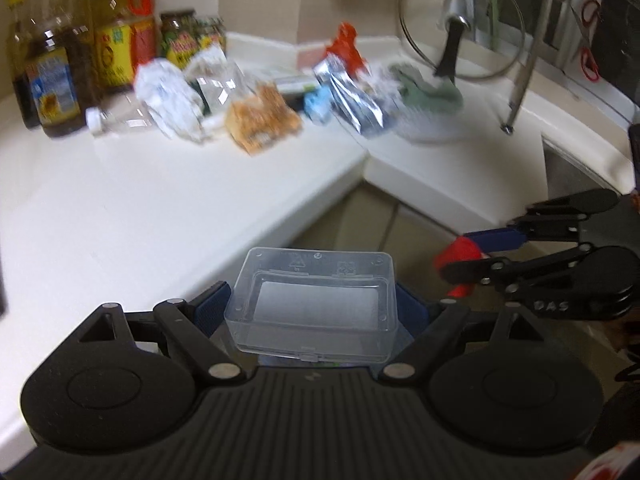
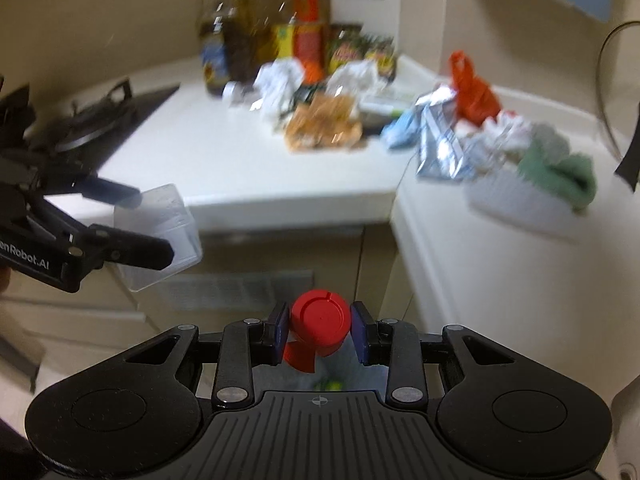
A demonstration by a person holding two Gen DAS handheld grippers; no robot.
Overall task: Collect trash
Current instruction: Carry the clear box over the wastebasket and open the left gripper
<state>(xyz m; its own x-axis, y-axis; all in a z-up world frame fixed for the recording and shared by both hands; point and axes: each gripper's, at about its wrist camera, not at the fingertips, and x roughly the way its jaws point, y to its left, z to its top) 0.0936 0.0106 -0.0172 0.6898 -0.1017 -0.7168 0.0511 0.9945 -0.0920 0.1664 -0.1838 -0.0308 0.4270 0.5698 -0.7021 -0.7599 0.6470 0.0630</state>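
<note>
My left gripper (image 1: 312,300) is shut on a clear plastic box (image 1: 314,304), its wide jaws pressing the box's two ends; the same box (image 2: 160,236) shows at the left of the right wrist view. My right gripper (image 2: 320,326) is shut on a red bottle cap (image 2: 320,326), also seen as a red cap (image 1: 458,254) at the right of the left wrist view. Both grippers hang in front of the white corner counter (image 1: 120,200), off its edge. A row of trash lies at the back: crumpled white paper (image 1: 166,92), an orange snack bag (image 1: 260,120), a silver foil pouch (image 1: 352,100).
Oil and sauce bottles (image 1: 52,72) stand at the back left. A glass lid (image 1: 460,20) leans on a rack, with a green cloth (image 1: 432,92) below it. A sink (image 1: 576,176) lies right, a black stove (image 2: 92,120) left. Cabinet doors (image 2: 280,256) sit below the counter.
</note>
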